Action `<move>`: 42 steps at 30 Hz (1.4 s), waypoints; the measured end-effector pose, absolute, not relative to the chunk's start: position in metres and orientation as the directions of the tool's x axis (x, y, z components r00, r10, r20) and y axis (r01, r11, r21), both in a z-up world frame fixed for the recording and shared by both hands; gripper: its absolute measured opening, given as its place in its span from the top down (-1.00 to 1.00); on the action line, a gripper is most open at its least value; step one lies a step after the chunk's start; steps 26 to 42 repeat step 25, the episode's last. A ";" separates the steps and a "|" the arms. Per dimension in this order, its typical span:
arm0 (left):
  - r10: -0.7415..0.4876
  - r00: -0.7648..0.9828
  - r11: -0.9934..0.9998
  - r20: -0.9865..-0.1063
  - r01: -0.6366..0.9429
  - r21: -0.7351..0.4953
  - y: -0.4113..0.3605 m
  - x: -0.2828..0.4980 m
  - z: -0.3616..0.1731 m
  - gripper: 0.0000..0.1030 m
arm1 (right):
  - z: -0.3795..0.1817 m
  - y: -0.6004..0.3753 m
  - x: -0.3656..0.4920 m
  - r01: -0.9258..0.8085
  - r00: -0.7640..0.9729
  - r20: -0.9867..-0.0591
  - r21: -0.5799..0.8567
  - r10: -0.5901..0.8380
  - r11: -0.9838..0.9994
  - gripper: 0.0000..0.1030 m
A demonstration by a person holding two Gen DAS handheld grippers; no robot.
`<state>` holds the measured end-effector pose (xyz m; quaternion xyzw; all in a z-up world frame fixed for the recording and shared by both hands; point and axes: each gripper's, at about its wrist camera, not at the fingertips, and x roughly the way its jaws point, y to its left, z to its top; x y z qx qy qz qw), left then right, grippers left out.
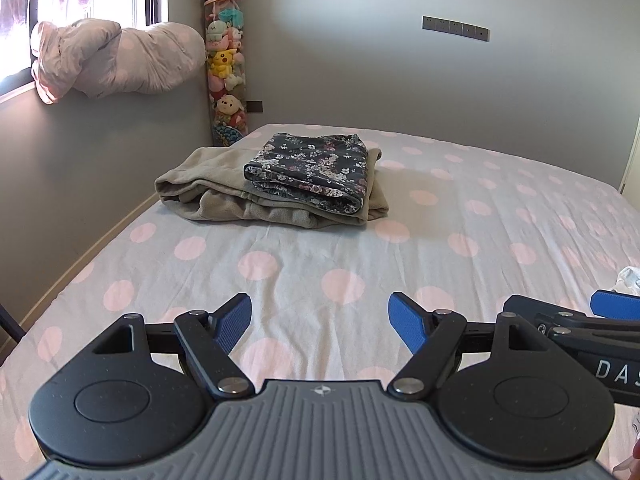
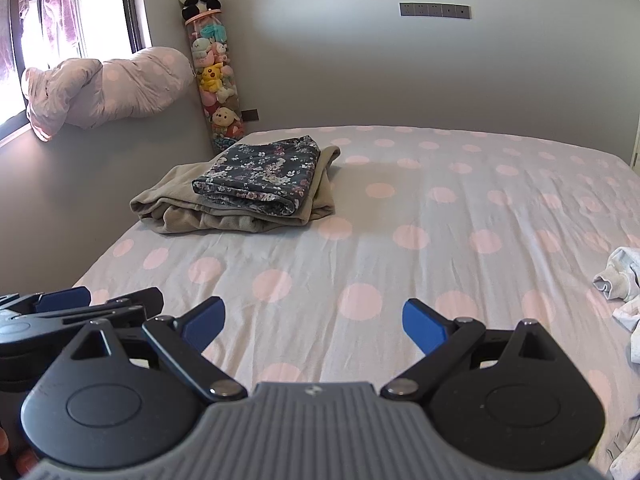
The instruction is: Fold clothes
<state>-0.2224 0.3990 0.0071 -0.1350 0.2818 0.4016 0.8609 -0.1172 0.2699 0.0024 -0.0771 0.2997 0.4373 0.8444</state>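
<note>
A folded dark floral garment (image 1: 310,172) (image 2: 262,178) lies on top of a folded beige garment (image 1: 208,196) (image 2: 176,204) at the far left of the bed. Crumpled pale clothes (image 2: 624,280) (image 1: 630,280) lie unfolded at the bed's right edge. My left gripper (image 1: 320,322) hovers open over the bare sheet, well short of the stack, nothing between its blue pads. My right gripper (image 2: 314,326) is open too, empty, close beside the left one. Each gripper shows at the edge of the other's view.
The bed (image 1: 360,256) has a grey sheet with pink dots. A wall runs along its left side and behind it. A rolled duvet (image 1: 120,60) sits on the window ledge. A tall tube of plush toys (image 1: 226,68) stands in the corner.
</note>
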 end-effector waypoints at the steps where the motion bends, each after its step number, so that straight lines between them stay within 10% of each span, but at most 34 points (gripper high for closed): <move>1: 0.614 0.520 0.641 -0.593 -0.767 -0.008 0.398 -0.223 0.008 -0.43 | 0.002 0.268 -0.118 -0.785 0.437 -0.572 0.135 0.694 0.605 -0.87; 42: 0.616 0.540 0.652 -0.574 -0.758 -0.014 0.379 -0.231 0.014 -0.34 | 0.008 0.246 -0.125 -0.789 0.438 -0.551 0.143 0.711 0.597 -0.87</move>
